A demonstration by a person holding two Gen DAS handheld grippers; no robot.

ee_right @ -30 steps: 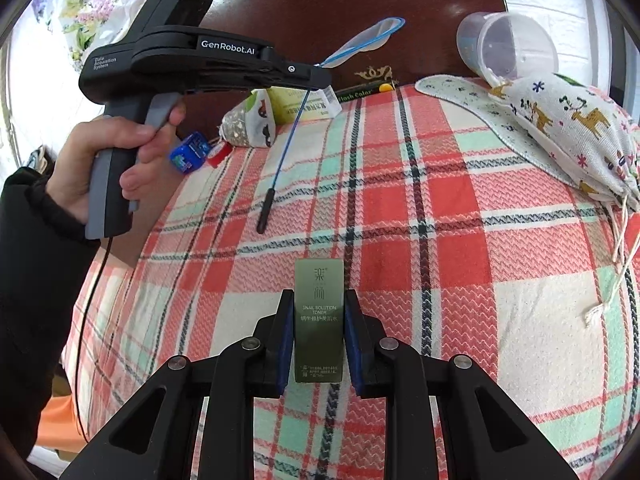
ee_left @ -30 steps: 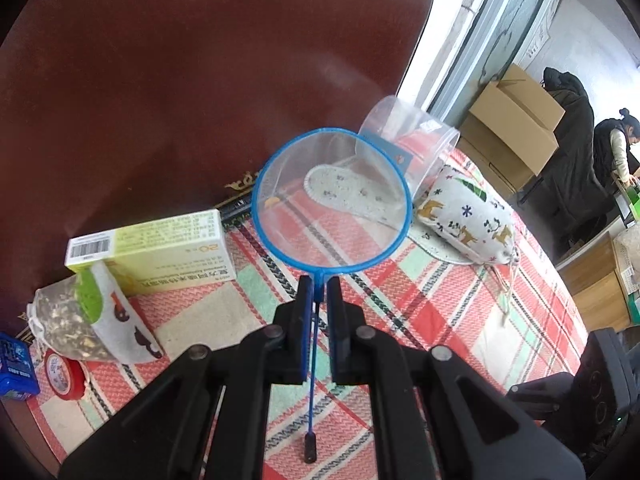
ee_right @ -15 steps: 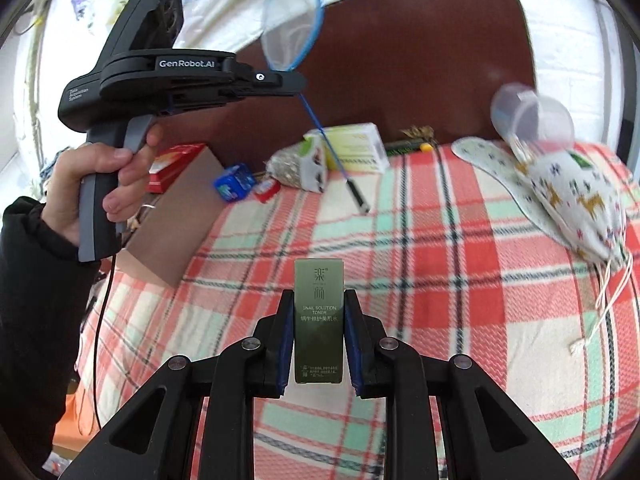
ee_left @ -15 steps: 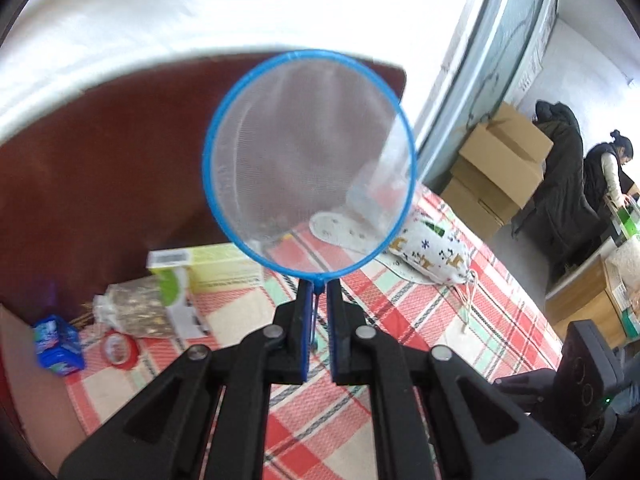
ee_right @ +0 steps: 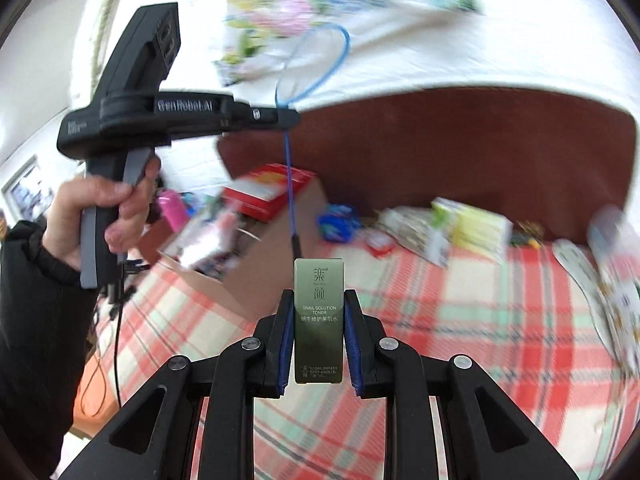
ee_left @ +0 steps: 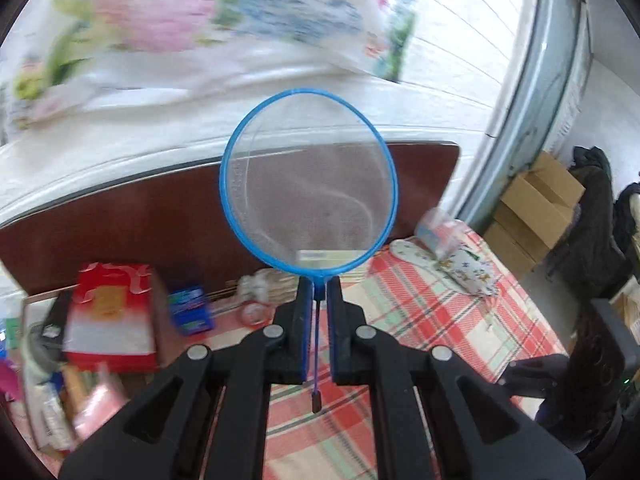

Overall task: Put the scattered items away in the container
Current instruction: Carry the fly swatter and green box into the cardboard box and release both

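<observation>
My left gripper (ee_left: 319, 294) is shut on the thin handle of a blue-rimmed hand net (ee_left: 308, 184), held upright high above the plaid bed cover; it also shows in the right wrist view (ee_right: 290, 114) with the net (ee_right: 320, 64) above it. My right gripper (ee_right: 319, 300) is shut on a grey-green toner box (ee_right: 319, 320), held above the cover. A cardboard box container (ee_left: 44, 360) sits at the left, full of mixed items, with a red box (ee_left: 110, 312) on top. The same container (ee_right: 224, 280) appears in the right wrist view.
On the cover lie a blue packet (ee_left: 190, 310), a snack bag (ee_left: 264, 284), a small round tin (ee_left: 252, 314), a yellow-green carton (ee_right: 476, 226), a reindeer-print pouch (ee_left: 468, 272) and a clear cup (ee_left: 434, 232). A dark red headboard (ee_left: 120, 224) stands behind.
Both grippers rose and swung left. The net lifted from over the cover to in front of the headboard. The cardboard container came into both views.
</observation>
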